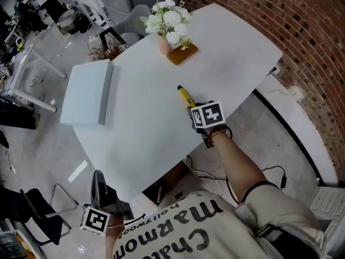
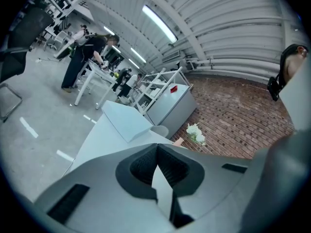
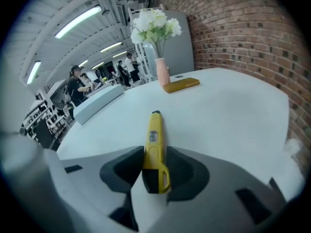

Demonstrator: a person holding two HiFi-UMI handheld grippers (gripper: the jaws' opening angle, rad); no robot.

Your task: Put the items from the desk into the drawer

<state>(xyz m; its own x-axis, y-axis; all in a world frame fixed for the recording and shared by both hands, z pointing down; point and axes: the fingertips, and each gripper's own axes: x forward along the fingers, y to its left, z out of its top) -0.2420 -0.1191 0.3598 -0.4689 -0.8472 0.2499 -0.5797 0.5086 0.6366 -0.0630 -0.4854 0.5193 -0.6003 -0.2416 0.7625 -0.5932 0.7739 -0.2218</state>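
While the right gripper [image 1: 190,108] is clamped on a yellow box cutter [image 1: 185,95], the left gripper [image 1: 98,183] hangs off the desk [image 1: 156,134], low at 7 o'clock in the head view, over the floor. Its jaws are pressed together at the tips with nothing between them, as the left gripper view confirms [image 2: 156,152].

Right gripper view: both jaws grip the rear half of the box cutter [image 3: 154,135] from either side. The dark butt end sits between the pads, and the yellow body sticks out ahead with its black tip pointing to 12 o'clock. In the head view the cutter points to about 11 o'clock from the gripper, over the desk's near right edge. Whether it touches the desk top cannot be told.

Other items on the desk:
- a pink vase [image 1: 163,45] of white flowers [image 1: 170,19] at 12 o'clock, near the far edge;
- a flat mustard-brown item [image 1: 182,53] just beside the vase at its 4 o'clock — its kind is not clear;
- a flat grey box [image 1: 86,93] at 9 o'clock, overhanging the left edge, well apart from the cutter.

A brick wall [image 1: 302,31] runs along the right side at 2 o'clock.
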